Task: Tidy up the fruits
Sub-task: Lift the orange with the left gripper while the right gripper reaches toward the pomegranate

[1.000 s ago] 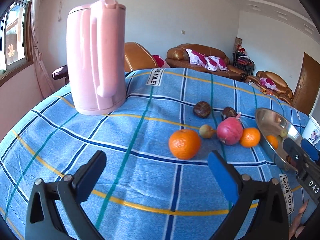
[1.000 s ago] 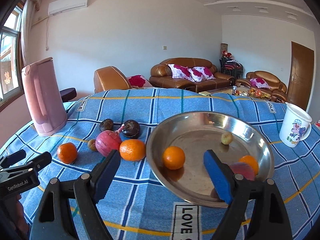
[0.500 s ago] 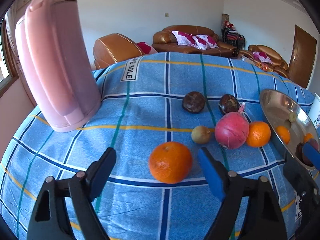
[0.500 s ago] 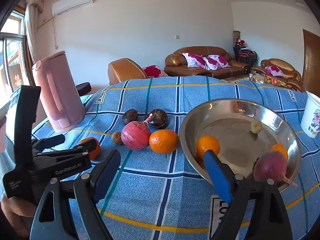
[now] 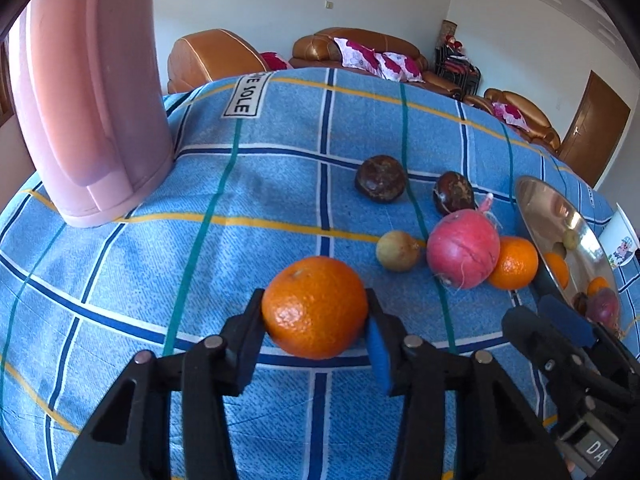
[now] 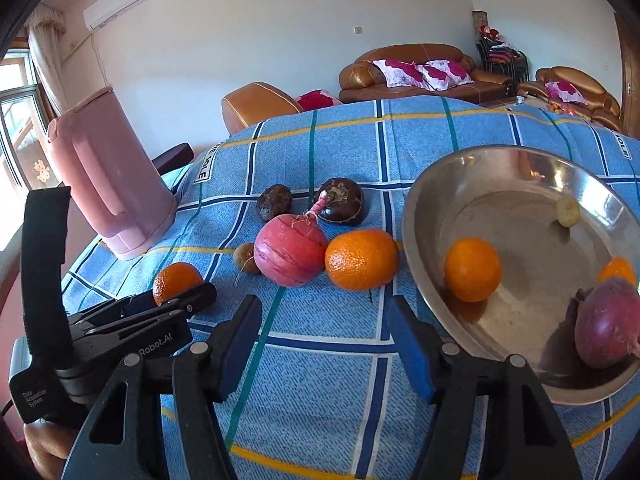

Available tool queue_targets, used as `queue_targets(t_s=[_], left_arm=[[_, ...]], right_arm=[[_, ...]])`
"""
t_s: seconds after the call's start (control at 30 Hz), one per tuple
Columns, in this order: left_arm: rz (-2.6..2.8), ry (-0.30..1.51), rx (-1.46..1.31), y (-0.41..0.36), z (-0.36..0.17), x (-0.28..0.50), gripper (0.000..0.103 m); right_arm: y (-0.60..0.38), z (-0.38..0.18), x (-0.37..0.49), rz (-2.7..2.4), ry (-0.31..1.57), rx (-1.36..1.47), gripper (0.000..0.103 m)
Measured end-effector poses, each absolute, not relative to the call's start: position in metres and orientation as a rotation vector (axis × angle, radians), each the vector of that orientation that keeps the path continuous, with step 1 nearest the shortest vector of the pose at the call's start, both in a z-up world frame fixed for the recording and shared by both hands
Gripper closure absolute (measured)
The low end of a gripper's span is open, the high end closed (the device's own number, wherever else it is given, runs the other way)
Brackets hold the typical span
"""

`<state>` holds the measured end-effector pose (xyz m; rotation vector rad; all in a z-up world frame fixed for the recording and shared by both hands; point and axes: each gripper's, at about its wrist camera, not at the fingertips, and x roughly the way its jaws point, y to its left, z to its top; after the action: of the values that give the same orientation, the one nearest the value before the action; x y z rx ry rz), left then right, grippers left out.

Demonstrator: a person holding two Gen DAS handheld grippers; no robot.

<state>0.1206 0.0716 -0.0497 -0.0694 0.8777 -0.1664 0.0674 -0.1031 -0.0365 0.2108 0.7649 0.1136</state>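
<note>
Between the left gripper's (image 5: 316, 316) just-closed pads, an orange (image 5: 315, 307), seemingly pinched for the bowl (image 6: 424, 240); ahead of the right gripper (image 6: 324, 328), half-open and empty, another orange (image 6: 362, 259).

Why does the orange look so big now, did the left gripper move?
Yes. The left gripper came forward and down toward the orange, away from the pink kettle. Its jaws have just been closing and now press the orange's sides.

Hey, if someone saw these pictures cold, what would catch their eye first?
Probably the bright orange pinched in the left gripper on the blue checked cloth. Next, the tall pink kettle at far left, and the steel bowl on the right holding more fruit.
</note>
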Motion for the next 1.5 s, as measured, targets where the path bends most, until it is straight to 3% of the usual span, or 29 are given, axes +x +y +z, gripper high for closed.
queue_targets(t_s=[0.27, 0.33, 0.4, 0.57, 0.73, 0.87, 1.33, 1.5], left_arm=[[-0.062, 0.779, -0.059, 0.09, -0.036, 0.113, 0.056], [-0.07, 0.785, -0.057, 0.089, -0.037, 0.112, 0.056], [-0.067, 0.785, -0.059, 0.089, -0.038, 0.112, 0.056], [-0.05, 0.782, -0.07, 0.093, -0.036, 0.111, 0.056], [-0.039, 0.74, -0.061, 0.095, -0.029, 0.105, 0.056], [-0.033, 0.737, -0.067, 0.095, -0.027, 0.105, 0.055], [0.003, 0.711, -0.059, 0.101, -0.022, 0.103, 0.055], [0.001, 0.712, -0.063, 0.102, -0.022, 0.103, 0.055]], right_arm=[[-0.099, -0.038, 0.076, 0.099, 0.793, 0.196, 0.042], [-0.103, -0.037, 0.077, 0.042, 0.791, 0.175, 0.056], [-0.109, -0.037, 0.079, 0.015, 0.8, 0.169, 0.064], [-0.107, -0.036, 0.087, 0.064, 0.803, 0.159, 0.06], [-0.102, -0.021, 0.084, 0.076, 0.686, 0.142, 0.058], [-0.089, -0.018, 0.091, 0.117, 0.664, 0.092, 0.039], [-0.042, -0.036, 0.135, 0.175, 0.757, -0.22, 0.039], [-0.049, -0.034, 0.139, 0.251, 0.806, -0.212, 0.038]])
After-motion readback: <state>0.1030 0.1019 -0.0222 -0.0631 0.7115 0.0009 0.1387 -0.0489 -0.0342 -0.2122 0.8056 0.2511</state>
